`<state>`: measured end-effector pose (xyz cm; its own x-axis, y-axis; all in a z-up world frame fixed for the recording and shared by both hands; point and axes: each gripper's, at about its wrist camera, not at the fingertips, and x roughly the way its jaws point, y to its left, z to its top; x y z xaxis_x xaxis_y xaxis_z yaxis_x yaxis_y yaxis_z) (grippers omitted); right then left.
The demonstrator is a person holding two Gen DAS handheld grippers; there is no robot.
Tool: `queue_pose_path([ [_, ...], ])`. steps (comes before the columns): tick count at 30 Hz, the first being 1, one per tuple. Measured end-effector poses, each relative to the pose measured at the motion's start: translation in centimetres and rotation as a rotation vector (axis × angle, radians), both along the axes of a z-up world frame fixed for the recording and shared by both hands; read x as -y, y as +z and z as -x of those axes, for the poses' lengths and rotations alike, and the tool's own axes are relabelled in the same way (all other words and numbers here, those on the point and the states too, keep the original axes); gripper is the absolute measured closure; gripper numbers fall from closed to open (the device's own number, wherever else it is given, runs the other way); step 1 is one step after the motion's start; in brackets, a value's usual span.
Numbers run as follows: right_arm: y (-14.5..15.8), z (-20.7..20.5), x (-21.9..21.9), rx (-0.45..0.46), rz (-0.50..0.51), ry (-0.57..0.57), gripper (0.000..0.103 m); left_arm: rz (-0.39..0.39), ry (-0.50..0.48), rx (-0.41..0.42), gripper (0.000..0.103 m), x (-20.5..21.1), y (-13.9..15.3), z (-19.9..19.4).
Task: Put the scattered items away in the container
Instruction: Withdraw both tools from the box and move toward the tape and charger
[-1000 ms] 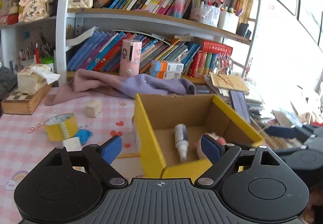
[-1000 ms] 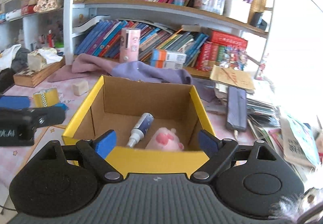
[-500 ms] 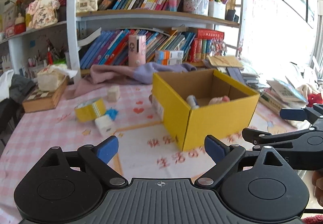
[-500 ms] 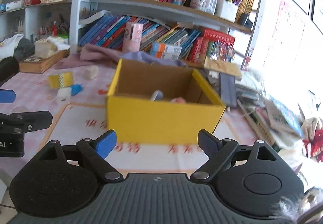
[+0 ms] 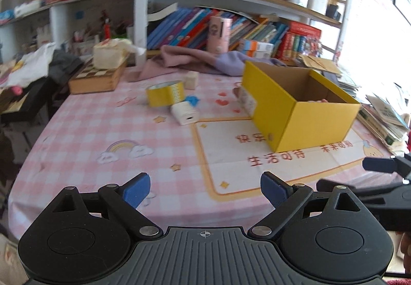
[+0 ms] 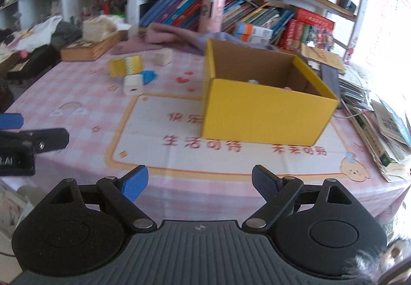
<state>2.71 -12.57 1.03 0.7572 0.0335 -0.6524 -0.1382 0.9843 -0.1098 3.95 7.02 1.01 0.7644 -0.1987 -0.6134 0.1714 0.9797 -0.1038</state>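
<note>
Nearest the cameras, the left gripper (image 5: pixel 205 190) is held above the near edge of the table (image 5: pixel 102 130) with its blue-padded fingers spread wide and nothing between them. The right gripper (image 6: pixel 199 182) is held the same way, fingers spread and empty, and is seen at the right edge of the left wrist view, just as the left one is seen at the left edge of the right wrist view. A pink checked cloth with a cream panel of red characters is spread over the table. Farther in, a yellow cardboard box (image 6: pixel 264 115) is set on that panel, open at the top; only slivers of something pale and something pink can be made out inside, just above its near wall. To the left of the box, well apart from it, a white charger block (image 5: pixel 185 113) is lying beside a small blue item (image 5: pixel 193 100), with a yellow tape roll (image 5: pixel 165 93) touching or almost touching them and a beige cube (image 5: pixel 192 80) just behind. Beyond these, a pink and lilac cloth (image 5: pixel 195 60) is bunched against a crowded bookshelf (image 5: pixel 231 2).
</note>
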Motion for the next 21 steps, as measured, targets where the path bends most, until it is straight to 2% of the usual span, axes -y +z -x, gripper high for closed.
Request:
queue_pose_path([
  [6, -0.1, 0.9, -2.0, -0.021, 0.018, 0.03, 0.015, 0.01, -0.009, -0.031, 0.008, -1.3, -0.6, 0.7],
  [14, 0.9, 0.9, -4.4, 0.029, 0.076, 0.117, 0.015, 0.022, 0.021, 0.005, 0.008, -2.7, 0.2, 0.7],
  [21, 0.6, -0.1, -6.0, 0.016, 0.094, 0.188, 0.016, 0.039, 0.07, 0.0, 0.007, -3.8, 0.1, 0.0],
])
